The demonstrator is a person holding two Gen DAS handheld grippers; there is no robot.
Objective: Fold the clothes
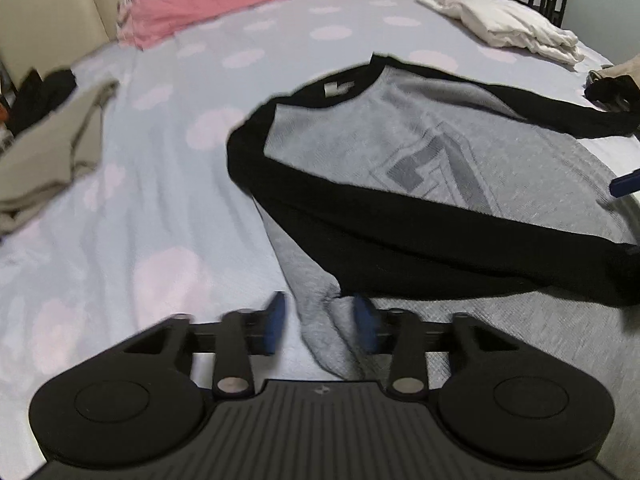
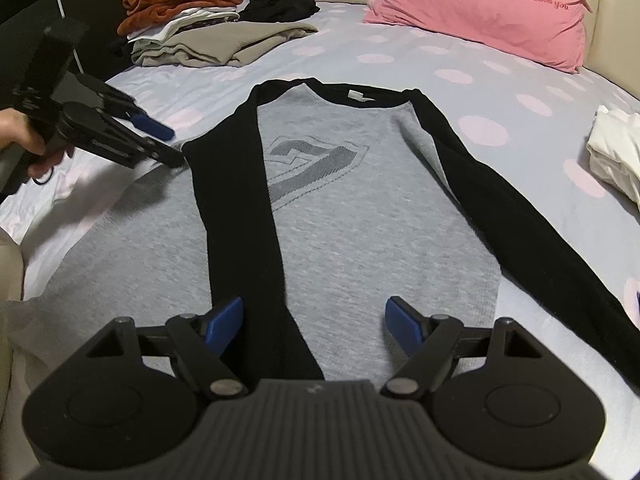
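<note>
Garment: a grey sweatshirt (image 2: 340, 216) with black raglan sleeves lies face up on the bed (image 2: 400, 64), collar toward the pink pillow (image 2: 480, 12), hem toward the right gripper.
Sleeves: the sleeve (image 2: 240, 208) on the left gripper's side is folded in over the chest and runs down toward the hem; the other sleeve (image 2: 532, 224) lies out to the side, straight on the sheet.
Side panel: a grey flap (image 1: 324, 328) of the body spreads out past the folded sleeve toward the left gripper.
Handling: soft knit, light, limp. It will likely sag and drag on the sheet if lifted at one point, so a pinch at an edge or seam suits it best. It is not fragile and not slippery.
Where to grip: the side edge or hem corner, taking both layers together.
Left gripper (image 1: 320, 324): the fingers stand a modest way apart, straddling a raised fold of the grey flap. Motion blur hides whether the pads touch the cloth.
Right gripper (image 2: 314, 320): the fingers stand wide apart and hold nothing, low over the hem, with the folded sleeve's end between them.
Elsewhere: folded piles (image 2: 208, 36) sit near the bed's far edge.
</note>
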